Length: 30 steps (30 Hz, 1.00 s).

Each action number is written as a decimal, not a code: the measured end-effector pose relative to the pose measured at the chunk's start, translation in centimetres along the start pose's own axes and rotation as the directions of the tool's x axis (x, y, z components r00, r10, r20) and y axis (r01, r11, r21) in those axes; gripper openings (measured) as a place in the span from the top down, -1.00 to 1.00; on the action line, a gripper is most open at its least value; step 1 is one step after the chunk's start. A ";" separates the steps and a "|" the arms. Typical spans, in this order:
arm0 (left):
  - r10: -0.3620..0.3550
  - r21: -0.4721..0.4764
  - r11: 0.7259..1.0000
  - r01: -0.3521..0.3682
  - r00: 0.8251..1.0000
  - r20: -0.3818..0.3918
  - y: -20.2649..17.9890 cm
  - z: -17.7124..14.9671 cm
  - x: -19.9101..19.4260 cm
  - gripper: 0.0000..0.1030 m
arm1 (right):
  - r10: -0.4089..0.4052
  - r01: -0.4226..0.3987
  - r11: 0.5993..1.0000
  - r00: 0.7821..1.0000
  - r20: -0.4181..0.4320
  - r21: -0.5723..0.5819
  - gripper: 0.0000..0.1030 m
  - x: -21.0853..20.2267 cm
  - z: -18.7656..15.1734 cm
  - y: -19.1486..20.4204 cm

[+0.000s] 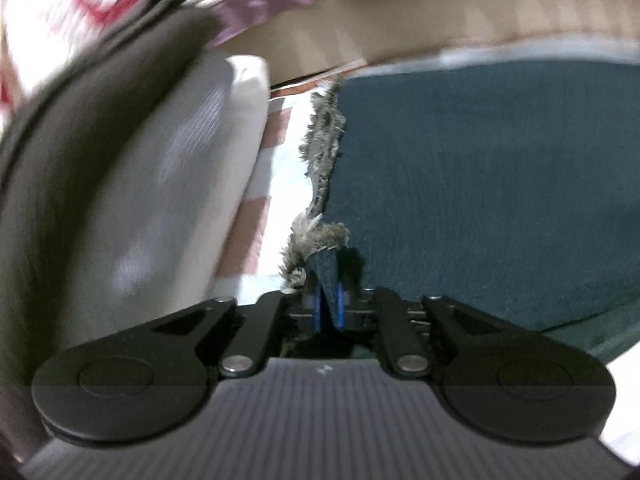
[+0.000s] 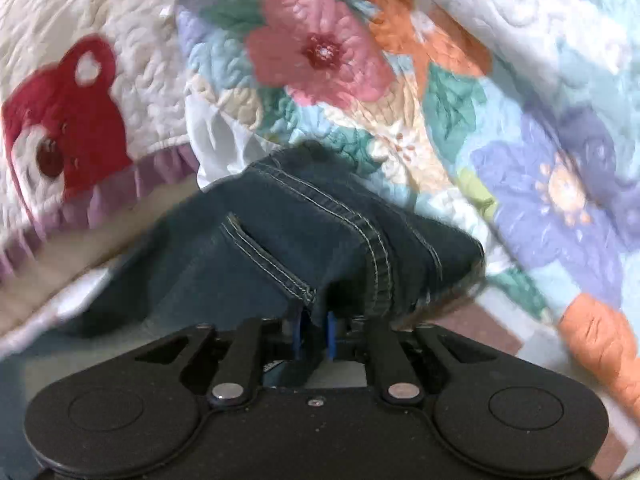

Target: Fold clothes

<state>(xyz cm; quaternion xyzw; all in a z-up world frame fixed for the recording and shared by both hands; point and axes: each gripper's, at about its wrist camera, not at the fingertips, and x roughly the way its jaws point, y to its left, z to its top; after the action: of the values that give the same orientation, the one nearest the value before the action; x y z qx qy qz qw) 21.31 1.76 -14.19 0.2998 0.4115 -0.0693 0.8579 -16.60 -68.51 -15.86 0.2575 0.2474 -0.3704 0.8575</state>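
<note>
**Ana:** Jeans [image 2: 280,232], dark blue denim, take up most of both views. Where do they lie?

**Ben:** On a bed. In the right wrist view they bunch up in front of the right gripper [image 2: 314,330], over a floral quilt [image 2: 460,120] with pink, orange and purple flowers. In the left wrist view a broad flat stretch of the jeans [image 1: 480,180] fills the right half.

**Ana:** And beside the floral quilt?

**Ben:** A white quilted cover [image 2: 80,92] with a red bear on it and a lilac frill along its edge, at the left of the right wrist view. It also shows blurred at the top of the left wrist view.

**Ana:** What is the pale shape at the left of the left wrist view?

**Ben:** Blurred, grey and white; I cannot tell what it is.

**Ana:** The frayed hem [image 1: 320,152]?

**Ben:** It runs up the left edge of the denim, grey threads sticking out.

**Ana:** And the fingers?

**Ben:** The left gripper [image 1: 328,304] has its blue fingers clenched on a corner of the hem. The right fingers [image 2: 331,336] are clamped on a fold of denim near a stitched seam [image 2: 376,248].
</note>
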 end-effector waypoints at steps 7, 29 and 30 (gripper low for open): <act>-0.111 0.319 0.941 0.112 0.994 -0.021 -2.0 4.4 -8.4 0.21 | 0.149 -0.150 0.988 0.988 0.026 0.046 0.20 -5.3 1.5 -3.4; -0.758 0.650 0.567 0.505 0.628 0.174 -39.4 17.9 -24.5 0.17 | 0.172 -0.458 0.724 0.844 -0.508 -0.515 0.01 -14.4 19.7 3.8; -0.760 0.650 0.564 0.508 0.628 0.169 -40.9 18.5 -24.3 0.17 | 0.142 -0.426 0.735 0.857 -0.495 -0.527 0.00 -13.0 19.1 3.6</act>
<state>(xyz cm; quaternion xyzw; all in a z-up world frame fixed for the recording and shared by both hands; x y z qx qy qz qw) 2.84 -45.03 -5.80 0.3328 0.2539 -0.5602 0.7148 -17.28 -71.73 7.29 0.0708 0.4906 -0.0643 0.8661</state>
